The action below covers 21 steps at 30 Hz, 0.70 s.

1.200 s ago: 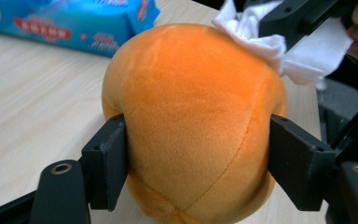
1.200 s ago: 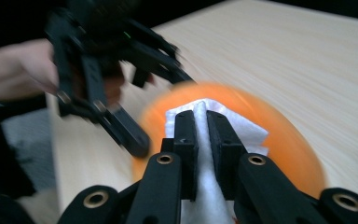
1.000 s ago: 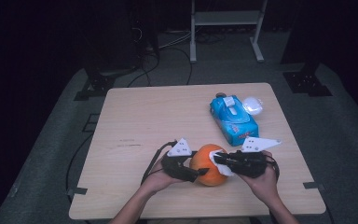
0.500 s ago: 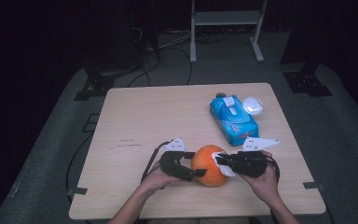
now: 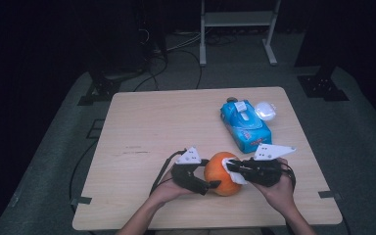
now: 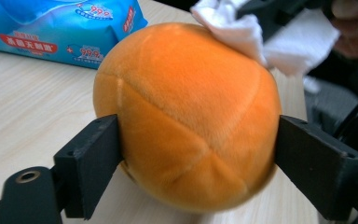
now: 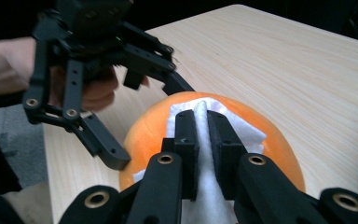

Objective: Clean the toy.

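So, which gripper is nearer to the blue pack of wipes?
The right gripper. It is at the orange plush ball's right side, just below the blue wipes pack, pinching a white wipe. The left gripper straddles the ball from its far side.

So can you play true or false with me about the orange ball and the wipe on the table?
1. The right tool pinches a white wipe against the orange plush ball. True.
2. The ball is blue. False: it is orange.
3. The left tool has the ball between its jaws, which have just been opening. True.
4. The blue wipes pack lies on the floor. False: it lies on the table.
5. The ball sits on top of the pack. False: they lie apart.
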Motion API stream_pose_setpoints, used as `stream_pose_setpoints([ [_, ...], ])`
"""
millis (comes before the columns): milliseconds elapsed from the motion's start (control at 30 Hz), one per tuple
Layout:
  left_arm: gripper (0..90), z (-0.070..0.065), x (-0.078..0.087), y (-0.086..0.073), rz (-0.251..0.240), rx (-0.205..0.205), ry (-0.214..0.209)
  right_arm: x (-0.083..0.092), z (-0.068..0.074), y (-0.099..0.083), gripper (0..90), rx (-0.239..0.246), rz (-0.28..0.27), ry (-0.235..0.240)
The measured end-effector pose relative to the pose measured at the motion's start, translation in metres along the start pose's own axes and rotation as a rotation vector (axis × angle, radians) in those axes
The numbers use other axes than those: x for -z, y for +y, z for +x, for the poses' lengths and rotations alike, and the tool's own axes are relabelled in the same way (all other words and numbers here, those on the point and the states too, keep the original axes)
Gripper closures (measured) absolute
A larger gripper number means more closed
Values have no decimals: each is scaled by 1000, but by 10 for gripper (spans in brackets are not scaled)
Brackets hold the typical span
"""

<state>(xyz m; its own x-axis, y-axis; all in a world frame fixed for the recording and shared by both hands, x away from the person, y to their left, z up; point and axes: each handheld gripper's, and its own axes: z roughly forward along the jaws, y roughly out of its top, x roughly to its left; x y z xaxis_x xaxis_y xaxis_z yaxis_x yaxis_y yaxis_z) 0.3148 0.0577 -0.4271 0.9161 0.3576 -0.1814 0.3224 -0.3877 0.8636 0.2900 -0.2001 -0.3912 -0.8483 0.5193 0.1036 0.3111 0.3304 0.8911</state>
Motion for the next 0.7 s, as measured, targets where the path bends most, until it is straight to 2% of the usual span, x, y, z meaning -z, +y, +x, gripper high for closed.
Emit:
stream_pose_setpoints([
  [67, 187, -1, 0, 0, -36, 29, 15, 0, 4, 3, 825, 14, 5, -2],
  [167, 283, -9, 0, 3, -31, -50, 46, -4, 15, 8, 824, 58, 15, -1],
  [233, 292, -17, -2, 6, -16, -115, 61, -8, 24, 12, 824, 82, 15, 22],
  [300, 292, -25, -3, 8, 5, -182, 81, -13, 32, 14, 824, 121, 31, 22],
  [367, 294, -27, -3, 8, 10, -212, 85, -12, 34, 17, 825, 139, 29, 10],
  [433, 294, -28, -3, 7, 13, -223, 80, -7, 30, 18, 824, 130, 15, -8],
  [533, 286, -26, -4, 5, 21, -220, 73, 4, 17, 16, 824, 99, 2, -55],
  [567, 278, -25, -3, 5, 19, -206, 69, 8, 12, 14, 824, 86, 6, -74],
  [633, 248, -20, -3, 5, 16, -168, 45, 11, 2, 8, 823, 49, 15, -77],
  [700, 193, -15, -4, 5, 2, -91, 0, 11, -3, 1, 824, 23, 18, -61],
])
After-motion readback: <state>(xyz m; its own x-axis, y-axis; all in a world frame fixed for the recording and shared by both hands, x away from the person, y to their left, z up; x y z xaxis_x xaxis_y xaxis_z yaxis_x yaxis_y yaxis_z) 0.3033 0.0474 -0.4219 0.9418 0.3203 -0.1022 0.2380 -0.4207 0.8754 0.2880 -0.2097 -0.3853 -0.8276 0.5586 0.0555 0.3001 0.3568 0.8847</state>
